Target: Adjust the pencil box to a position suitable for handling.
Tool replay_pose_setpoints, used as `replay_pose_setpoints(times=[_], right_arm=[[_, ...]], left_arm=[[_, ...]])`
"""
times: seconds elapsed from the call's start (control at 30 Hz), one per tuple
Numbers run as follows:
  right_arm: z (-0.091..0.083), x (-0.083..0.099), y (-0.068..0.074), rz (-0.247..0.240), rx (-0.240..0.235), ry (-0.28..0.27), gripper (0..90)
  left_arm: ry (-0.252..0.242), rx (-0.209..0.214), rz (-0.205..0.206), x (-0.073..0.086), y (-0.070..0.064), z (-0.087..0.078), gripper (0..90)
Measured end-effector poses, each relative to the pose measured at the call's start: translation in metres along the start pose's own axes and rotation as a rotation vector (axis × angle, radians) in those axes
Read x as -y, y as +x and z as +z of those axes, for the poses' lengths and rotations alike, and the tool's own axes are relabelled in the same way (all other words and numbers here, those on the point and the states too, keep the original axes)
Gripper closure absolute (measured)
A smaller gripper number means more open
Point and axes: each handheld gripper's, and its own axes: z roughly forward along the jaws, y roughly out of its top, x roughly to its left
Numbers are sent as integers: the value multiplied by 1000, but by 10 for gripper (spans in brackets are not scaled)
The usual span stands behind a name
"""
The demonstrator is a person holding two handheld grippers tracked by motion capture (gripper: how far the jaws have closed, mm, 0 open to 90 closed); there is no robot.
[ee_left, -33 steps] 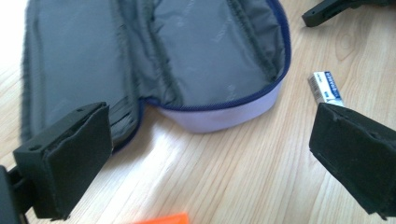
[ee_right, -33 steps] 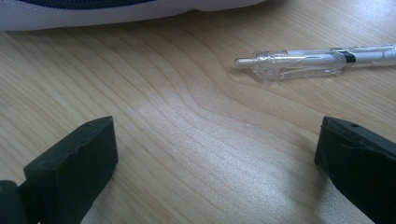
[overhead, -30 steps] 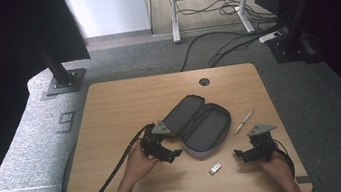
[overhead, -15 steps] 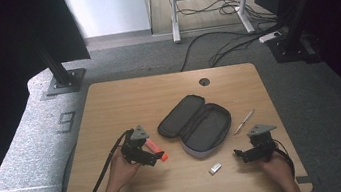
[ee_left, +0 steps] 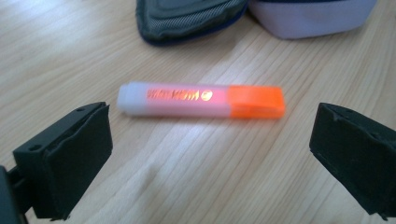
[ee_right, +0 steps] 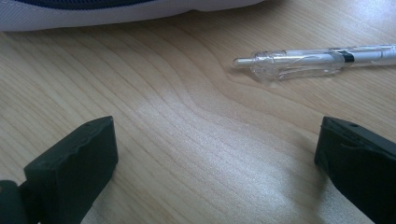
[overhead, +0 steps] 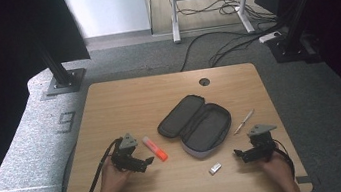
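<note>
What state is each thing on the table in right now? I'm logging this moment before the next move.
Pencil case: unzipped, lying open flat, nothing visible inside.
Highlighter: capped, lying flat beside the case, not held.
Pen: lying flat right of the case, not held.
Eraser: lying loose in front of the case.
Left gripper: jaws open, holding nothing.
Right gripper: jaws open, holding nothing.
</note>
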Motion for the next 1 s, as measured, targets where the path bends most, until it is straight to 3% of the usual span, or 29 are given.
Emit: replay_pose_setpoints(times=[0.23, 0.5, 1.0], right_arm=[[0, 0, 0, 0, 0, 0, 0], [0, 0, 0, 0, 0, 0, 0], [0, 0, 0, 0, 0, 0, 0]], left_arm=[[6, -20, -18, 16, 4, 2, 0], [37, -44, -12, 31, 5, 12, 0], [68, -39, -37, 35, 8, 18, 0]])
